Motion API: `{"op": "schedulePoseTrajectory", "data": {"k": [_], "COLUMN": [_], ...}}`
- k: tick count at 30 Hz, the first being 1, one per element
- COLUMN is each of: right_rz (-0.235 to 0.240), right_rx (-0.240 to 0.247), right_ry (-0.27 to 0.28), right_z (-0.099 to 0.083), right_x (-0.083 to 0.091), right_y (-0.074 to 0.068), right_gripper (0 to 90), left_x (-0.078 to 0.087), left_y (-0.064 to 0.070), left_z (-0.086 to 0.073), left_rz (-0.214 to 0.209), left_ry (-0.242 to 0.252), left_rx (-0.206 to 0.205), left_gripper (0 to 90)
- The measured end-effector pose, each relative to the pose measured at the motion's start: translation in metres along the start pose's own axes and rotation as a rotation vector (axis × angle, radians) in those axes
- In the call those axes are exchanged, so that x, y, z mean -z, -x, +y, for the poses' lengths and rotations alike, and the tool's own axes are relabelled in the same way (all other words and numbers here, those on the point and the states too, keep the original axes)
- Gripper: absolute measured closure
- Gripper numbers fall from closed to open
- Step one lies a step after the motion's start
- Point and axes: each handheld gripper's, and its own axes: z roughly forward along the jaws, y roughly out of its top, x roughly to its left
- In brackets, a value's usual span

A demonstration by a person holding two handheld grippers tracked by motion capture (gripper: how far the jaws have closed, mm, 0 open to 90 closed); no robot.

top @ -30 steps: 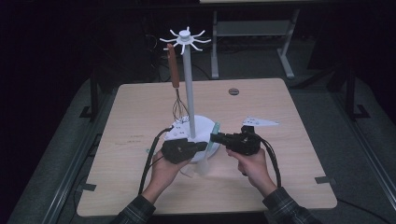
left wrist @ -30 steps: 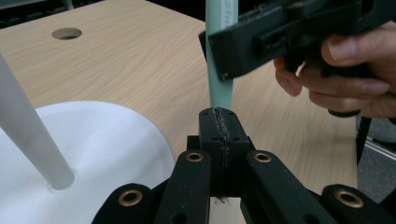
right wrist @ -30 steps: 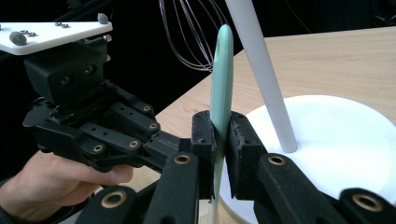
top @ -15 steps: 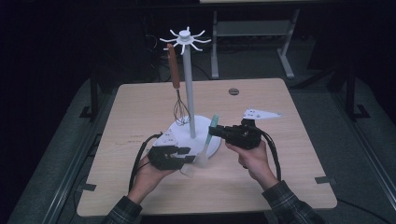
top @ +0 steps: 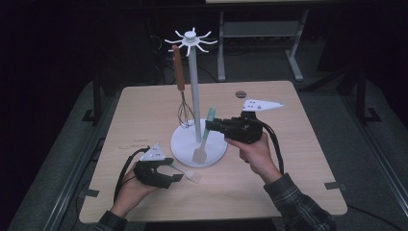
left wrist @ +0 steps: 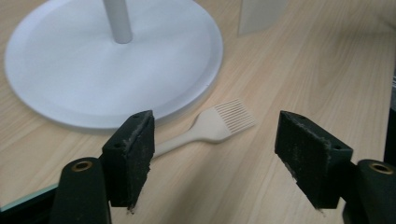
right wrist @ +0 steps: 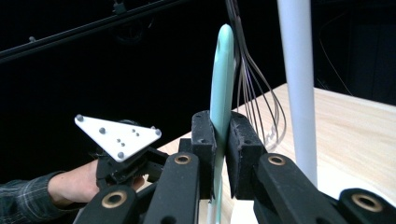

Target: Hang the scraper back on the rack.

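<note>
At the left of the high view, the left gripper [top: 166, 174] lay low over the wooden surface [top: 298, 159], held in the person's left hand [top: 127, 192], with its grey three-cornered plate on top. Its jaws stood wide apart with nothing between them. In the left gripper view a cream pastry brush [left wrist: 212, 128] lay flat on the surface beyond the jaws, its handle running behind the left jaw and its bristle end pointing up and to the right. The brush lay just beside the rim of the white stand base [left wrist: 112, 60]; whether the two touched could not be determined.

Toward the middle, the utensil stand [top: 195, 91] stood upright on its round base, its pole topped by a ring of white hooks [top: 191, 40]. A whisk [top: 183, 89] with a brown handle hung from one hook on the left side of the pole, its wires clear of the base.

To the right of the pole, the right gripper [top: 211, 126] was raised above the surface in the person's right hand [top: 257, 151]. Its jaws were closed on the mint-green handle of a spatula [top: 204, 137], which hung roughly upright with its pale blade down over the stand base. In the right gripper view the handle [right wrist: 220, 88] rose between the pinched jaws, with the whisk wires and the pole just behind it. A small dark round object [top: 240, 94] lay near the far edge of the surface.
</note>
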Motion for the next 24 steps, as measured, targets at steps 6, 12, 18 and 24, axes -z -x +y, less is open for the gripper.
{"op": "schedulePoseTrajectory", "data": {"k": [6,12,18,24], "right_rz": [0.031,0.066,0.086,0.112], "right_rx": [0.016,0.048,0.096,0.124], "right_ry": [0.0,0.017,0.037,0.041], "right_z": [0.019,0.04,0.062,0.079], "right_x": [-0.004,-0.005,-0.007,-0.015], "right_y": [-0.004,-0.007,-0.015,-0.023], "right_gripper": [83.0,83.0,83.0,83.1], "left_x": [0.006,0.008,0.009,0.009], "left_y": [-0.004,-0.007,-0.008,-0.008], "left_z": [-0.009,-0.019,-0.023,-0.024], "left_rz": [0.017,0.031,0.029,0.018], "left_ry": [0.003,-0.014,-0.027,-0.018], "left_rx": [0.005,0.015,0.015,0.032], "left_gripper": [19.0,14.3,14.0,13.9]}}
